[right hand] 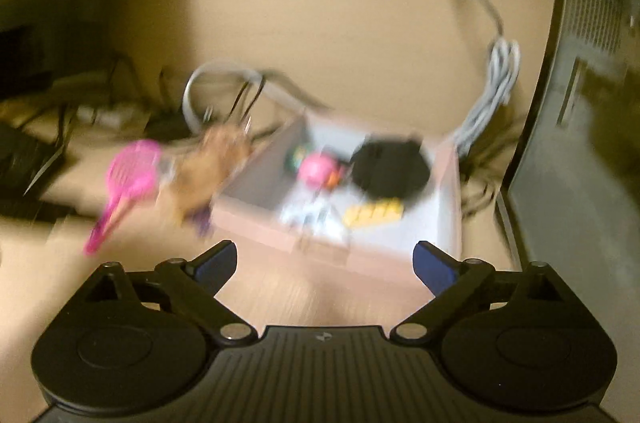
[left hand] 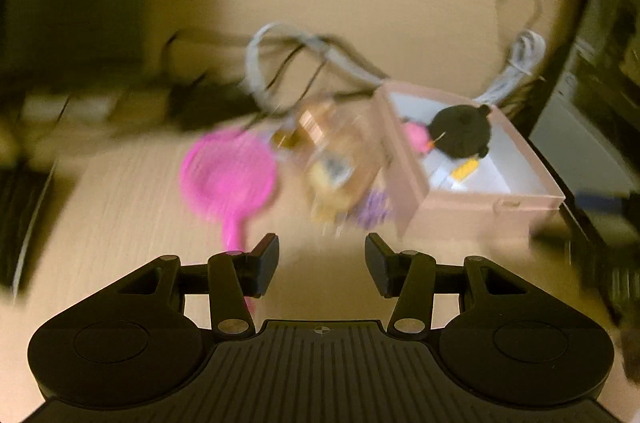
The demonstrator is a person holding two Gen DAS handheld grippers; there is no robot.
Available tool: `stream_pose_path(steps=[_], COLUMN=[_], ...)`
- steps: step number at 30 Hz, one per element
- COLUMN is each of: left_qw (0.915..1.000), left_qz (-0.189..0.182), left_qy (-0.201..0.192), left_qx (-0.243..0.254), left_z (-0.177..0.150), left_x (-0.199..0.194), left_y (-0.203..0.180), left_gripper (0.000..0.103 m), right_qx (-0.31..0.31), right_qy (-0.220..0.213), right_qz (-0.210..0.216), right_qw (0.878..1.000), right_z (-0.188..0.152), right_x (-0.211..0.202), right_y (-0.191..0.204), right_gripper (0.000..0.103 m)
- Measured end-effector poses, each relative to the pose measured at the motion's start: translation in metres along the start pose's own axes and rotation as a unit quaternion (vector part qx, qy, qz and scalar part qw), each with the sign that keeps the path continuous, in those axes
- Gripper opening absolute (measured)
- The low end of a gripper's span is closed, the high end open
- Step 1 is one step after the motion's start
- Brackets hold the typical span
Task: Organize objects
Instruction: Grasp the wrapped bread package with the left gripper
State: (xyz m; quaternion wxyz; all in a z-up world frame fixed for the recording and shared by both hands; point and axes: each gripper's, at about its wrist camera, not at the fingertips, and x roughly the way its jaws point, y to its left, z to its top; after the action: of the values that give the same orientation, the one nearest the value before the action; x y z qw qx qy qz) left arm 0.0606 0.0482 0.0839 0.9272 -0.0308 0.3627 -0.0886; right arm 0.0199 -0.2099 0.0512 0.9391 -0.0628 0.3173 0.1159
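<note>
Pink brush is lying left of the box, handle pointing near, toward the left gripper; both grippers' fingers are standing open, gripping nothing; right gripper is facing the box.

You are looking at a light wood-grain table, blurred in both views. On it stands an open pink box with things inside. Just left of the box lies a brownish clear packet, too blurred to make out, with something purple at its near edge. Left of that lies a pink hand mirror, handle toward you. Behind them, grey and black cables loop across the table, and a bundled grey cord lies past the box's far corner. A dark keyboard-like thing sits at the far left.
</note>
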Motion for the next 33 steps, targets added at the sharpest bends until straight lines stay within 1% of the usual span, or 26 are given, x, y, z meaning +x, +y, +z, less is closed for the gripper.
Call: stream_pose_path(steps=[2,4,5,8,9,10,12,15,16,17,18,19,21,23,25,27,28,30,33], left_qw=[0.9993,0.9982,0.9977,0.9955,0.9949,0.9948,0.9953,0.9944,0.9943,0.9949,0.9959,0.9972,0.9982,0.9985,0.9991,0.9994,0.9994,0.9975,0.9881], left_qz=[0.000,0.011,0.010,0.009,0.010,0.004,-0.007,-0.008,-0.006,-0.005,-0.006,-0.005,-0.009,-0.005,0.009,0.019,0.016,0.005,0.012], left_qy=[-0.001,-0.002,0.008,0.048,0.054,0.059,0.065,0.077,0.075,0.068,0.061,0.052,0.051,0.054,0.041,0.027,0.023,0.021,0.026], left_qx=[0.037,0.059,0.066,0.081,0.085,0.084,0.071,0.072,0.076,0.074,0.066,0.054,0.030,0.010,0.001,-0.008,-0.022,-0.067,-0.151], left_z=[0.022,0.039,0.048,0.057,0.056,0.056,0.055,0.050,0.049,0.048,0.048,0.048,0.047,0.044,0.037,0.027,0.021,0.007,-0.018], left_x=[0.015,0.033,0.045,0.078,0.086,0.093,0.102,0.114,0.116,0.115,0.112,0.106,0.094,0.079,0.059,0.035,0.023,0.000,-0.031], left_y=[-0.009,-0.014,-0.015,-0.014,-0.013,-0.012,-0.011,-0.015,-0.015,-0.014,-0.012,-0.009,-0.001,0.005,0.009,0.013,0.017,0.031,0.056], left_gripper=[0.053,0.053,0.053,0.053,0.058,0.063,0.075,0.081,0.081,0.080,0.072,0.067,0.066,0.065,0.065,0.065,0.065,0.065,0.064], right_qx=[-0.005,-0.012,-0.014,-0.008,-0.003,0.000,0.007,0.030,0.037,0.041,0.044,0.047,0.044,0.031,0.019,0.011,0.005,-0.008,-0.032], right_qy=[0.012,0.017,0.019,0.028,0.031,0.035,0.041,0.059,0.064,0.067,0.069,0.072,0.080,0.083,0.078,0.074,0.071,0.066,0.060], right_qz=[0.001,-0.002,-0.003,0.004,0.006,0.004,-0.005,-0.006,-0.007,-0.008,-0.008,-0.006,-0.001,-0.001,-0.001,0.012,0.019,0.028,0.044], right_qw=[1.000,1.000,1.000,1.000,0.999,0.999,0.999,0.998,0.997,0.997,0.997,0.996,0.996,0.996,0.997,0.997,0.997,0.997,0.997], right_z=[-0.013,-0.023,-0.027,-0.036,-0.039,-0.041,-0.046,-0.052,-0.053,-0.054,-0.054,-0.054,-0.053,-0.050,-0.045,-0.039,-0.034,-0.025,-0.011], right_x=[-0.007,-0.016,-0.020,-0.031,-0.034,-0.036,-0.036,-0.036,-0.036,-0.036,-0.034,-0.033,-0.028,-0.021,-0.015,-0.009,-0.006,0.000,0.010], right_y=[0.004,0.007,0.008,0.006,0.006,0.005,0.003,-0.002,-0.003,-0.003,-0.003,-0.003,-0.001,0.006,0.014,0.023,0.029,0.041,0.062], right_gripper=[0.096,0.100,0.101,0.103,0.103,0.103,0.103,0.103,0.103,0.103,0.103,0.103,0.103,0.103,0.103,0.103,0.103,0.103,0.103])
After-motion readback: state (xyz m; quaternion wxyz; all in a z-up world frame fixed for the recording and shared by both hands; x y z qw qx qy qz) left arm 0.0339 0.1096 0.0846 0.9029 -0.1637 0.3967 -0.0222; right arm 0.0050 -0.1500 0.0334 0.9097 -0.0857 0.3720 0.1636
